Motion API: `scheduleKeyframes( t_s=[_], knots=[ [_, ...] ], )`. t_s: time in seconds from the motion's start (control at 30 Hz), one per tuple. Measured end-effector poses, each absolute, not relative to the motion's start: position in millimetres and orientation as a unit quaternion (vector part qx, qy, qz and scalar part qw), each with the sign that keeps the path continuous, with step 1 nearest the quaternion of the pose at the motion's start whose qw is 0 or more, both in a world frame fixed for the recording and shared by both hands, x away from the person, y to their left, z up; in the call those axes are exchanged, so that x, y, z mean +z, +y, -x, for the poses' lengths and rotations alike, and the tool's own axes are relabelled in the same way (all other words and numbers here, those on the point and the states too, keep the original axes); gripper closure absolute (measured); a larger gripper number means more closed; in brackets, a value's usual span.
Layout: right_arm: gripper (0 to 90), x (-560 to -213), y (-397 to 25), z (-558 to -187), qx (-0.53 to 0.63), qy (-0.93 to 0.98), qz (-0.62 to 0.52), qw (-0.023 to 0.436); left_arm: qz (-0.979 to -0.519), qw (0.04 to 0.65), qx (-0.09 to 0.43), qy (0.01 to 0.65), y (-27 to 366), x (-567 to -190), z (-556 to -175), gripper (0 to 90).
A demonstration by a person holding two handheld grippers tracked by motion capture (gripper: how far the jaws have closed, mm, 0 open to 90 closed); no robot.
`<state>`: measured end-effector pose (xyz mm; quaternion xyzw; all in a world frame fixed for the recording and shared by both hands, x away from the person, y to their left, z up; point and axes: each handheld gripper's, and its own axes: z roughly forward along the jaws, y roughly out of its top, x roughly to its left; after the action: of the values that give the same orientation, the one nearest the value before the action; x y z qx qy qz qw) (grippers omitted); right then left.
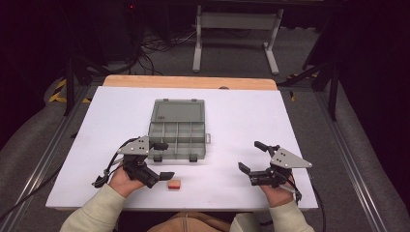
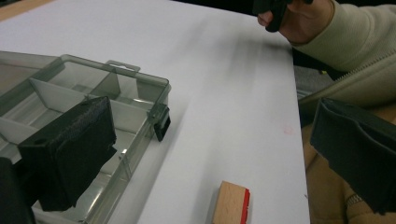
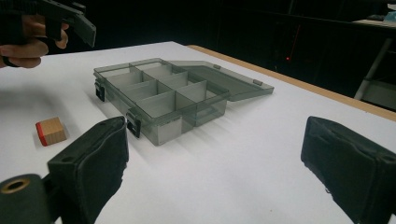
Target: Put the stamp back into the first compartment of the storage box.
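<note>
The white table (image 1: 251,121) carries an open grey organizer box (image 1: 177,128) (lid laid flat behind it), just ahead of the left gripper (image 1: 163,160), whose jaws are spread wide and empty. The right gripper (image 1: 252,155), well apart, is likewise spread. A small wooden block (image 1: 174,184) with a red face lies just beside the left gripper's lower jaw, untouched.

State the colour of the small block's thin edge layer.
Red, on a pale wooden block; clearest in the right gripper view.
</note>
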<state>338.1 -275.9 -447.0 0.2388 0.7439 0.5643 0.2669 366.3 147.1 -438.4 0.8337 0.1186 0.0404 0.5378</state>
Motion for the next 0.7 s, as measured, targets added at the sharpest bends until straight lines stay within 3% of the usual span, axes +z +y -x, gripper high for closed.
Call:
scheduleKeyframes(
  t_s=[0.7],
  knots=[
    [8.2,-448,-275,-339,0.564,0.746,-0.236,0.264,-0.891,0.444,0.026,0.088,131,-443,-363,3.8]
  ],
)
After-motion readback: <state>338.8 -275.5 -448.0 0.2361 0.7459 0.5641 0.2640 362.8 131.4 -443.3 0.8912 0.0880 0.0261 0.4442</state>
